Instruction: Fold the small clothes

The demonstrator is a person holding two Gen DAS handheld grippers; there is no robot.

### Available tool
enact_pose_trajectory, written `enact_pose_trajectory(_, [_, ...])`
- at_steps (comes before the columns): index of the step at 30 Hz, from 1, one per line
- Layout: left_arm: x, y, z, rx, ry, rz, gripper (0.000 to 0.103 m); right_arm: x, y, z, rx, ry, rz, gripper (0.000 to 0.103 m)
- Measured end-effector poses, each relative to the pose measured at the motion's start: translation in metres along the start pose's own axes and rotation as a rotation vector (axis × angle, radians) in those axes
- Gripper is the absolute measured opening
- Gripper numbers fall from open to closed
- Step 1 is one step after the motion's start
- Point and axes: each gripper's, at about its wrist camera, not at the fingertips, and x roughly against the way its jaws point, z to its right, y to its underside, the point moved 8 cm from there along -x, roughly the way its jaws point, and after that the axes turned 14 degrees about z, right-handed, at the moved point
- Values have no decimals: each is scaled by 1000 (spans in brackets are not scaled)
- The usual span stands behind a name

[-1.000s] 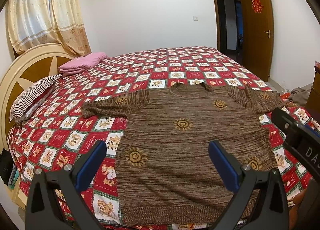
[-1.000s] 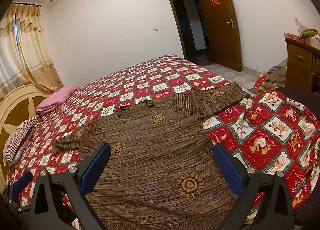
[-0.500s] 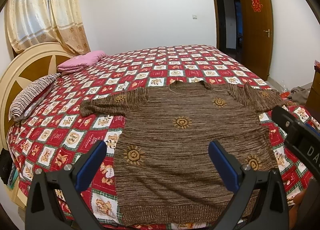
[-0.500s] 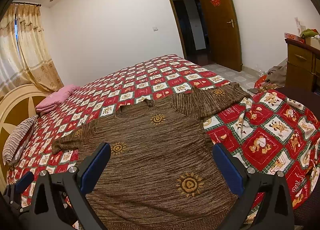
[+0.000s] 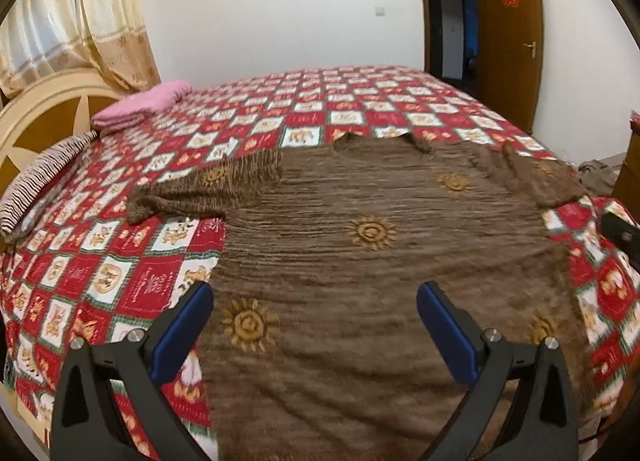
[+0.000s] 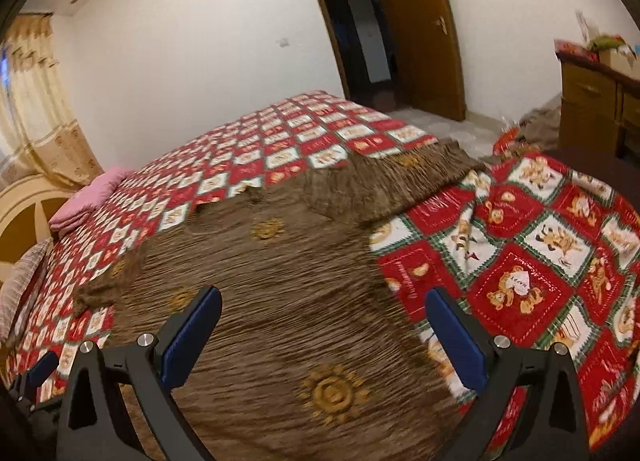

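A brown knitted sweater [image 5: 360,261] with yellow sun motifs lies spread flat on the bed, neck away from me, both sleeves out to the sides. It also shows in the right wrist view [image 6: 260,301]. My left gripper [image 5: 314,325] is open and empty, just above the sweater's lower left part. My right gripper [image 6: 322,329] is open and empty, above the sweater's lower right part near its right edge. The right gripper's tip [image 5: 620,231] shows at the right edge of the left wrist view.
The bed has a red, white and green checked quilt [image 5: 120,269]. A folded pink cloth [image 5: 144,107] and a striped pillow [image 5: 36,185] lie by the cream headboard [image 5: 44,117]. A wooden dresser [image 6: 600,97] stands right; an open door [image 6: 420,33] is behind.
Both grippers have moved forward and lower toward the sweater, which now looks larger and closer. Both stay open. The sweater has not moved.
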Motion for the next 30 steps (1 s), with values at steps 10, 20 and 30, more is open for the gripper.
enact_pose_trajectory(10, [-75,-22,-17,-5,-61,48,103,-96,-67,119,-236,52,-81,61])
enact_pose_trajectory(20, [-130,-3,-16,28,-78,13,103,-215,-84,211,-511,151,-231,55])
enact_pose_trajectory(30, [-151,17,-21,116,-42,-114,103,-251,-80,231,-461,278,-230,45])
